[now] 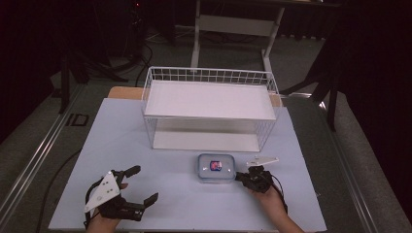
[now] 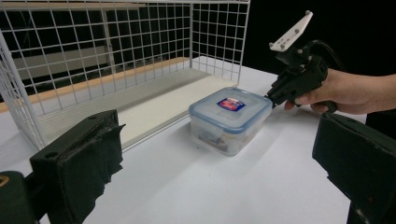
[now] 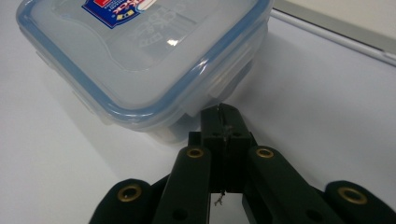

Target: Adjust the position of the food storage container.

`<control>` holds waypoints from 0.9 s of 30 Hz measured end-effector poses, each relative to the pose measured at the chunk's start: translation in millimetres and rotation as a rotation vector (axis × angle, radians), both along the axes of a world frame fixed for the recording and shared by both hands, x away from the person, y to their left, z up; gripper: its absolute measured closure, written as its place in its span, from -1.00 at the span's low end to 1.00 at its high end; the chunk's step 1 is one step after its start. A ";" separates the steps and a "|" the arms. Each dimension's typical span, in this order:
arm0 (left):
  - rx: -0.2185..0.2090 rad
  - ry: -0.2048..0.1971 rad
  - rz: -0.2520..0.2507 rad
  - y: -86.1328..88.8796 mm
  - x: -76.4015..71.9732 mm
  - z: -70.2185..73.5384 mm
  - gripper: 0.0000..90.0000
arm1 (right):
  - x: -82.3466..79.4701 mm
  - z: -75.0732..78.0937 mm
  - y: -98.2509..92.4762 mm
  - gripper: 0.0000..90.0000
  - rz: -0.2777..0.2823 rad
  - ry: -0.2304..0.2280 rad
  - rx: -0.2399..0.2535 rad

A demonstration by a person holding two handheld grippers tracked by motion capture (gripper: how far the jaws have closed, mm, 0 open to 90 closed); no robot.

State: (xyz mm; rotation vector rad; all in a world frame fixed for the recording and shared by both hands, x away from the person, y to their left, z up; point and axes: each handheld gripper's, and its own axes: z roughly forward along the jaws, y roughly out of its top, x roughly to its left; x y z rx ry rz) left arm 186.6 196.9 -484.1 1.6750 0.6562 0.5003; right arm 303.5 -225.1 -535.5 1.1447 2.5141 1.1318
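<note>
On the white table (image 1: 145,145), closed right gripper (image 1: 239,177) meets lidded box (image 1: 215,168).

My right tool (image 1: 239,176), jaws pressed together, points its tip at the near right corner of the clear blue-rimmed plastic box (image 1: 216,168). My left tool (image 1: 145,185) rests well left of that box, jaws spread wide.

Lab: black curtains (image 1: 29,39), test table (image 1: 121,145)

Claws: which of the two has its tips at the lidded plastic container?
The right claw, shut, with its tips at the container's side by a lid latch. The left claw stands open on bare table, well apart.
</note>
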 end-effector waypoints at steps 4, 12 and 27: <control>0.010 -0.004 -0.006 -1.7 -0.9 0.1 -0.95 | 2.7 -0.4 10.3 1.00 0.016 -0.013 -0.005; 0.010 0.002 -0.010 -1.8 -1.4 -0.3 -0.95 | 8.8 -2.0 22.3 1.00 0.016 -0.006 0.013; -0.007 0.016 -0.004 -0.3 -0.8 -0.7 -0.95 | 7.3 2.0 23.4 0.92 0.021 -0.018 0.014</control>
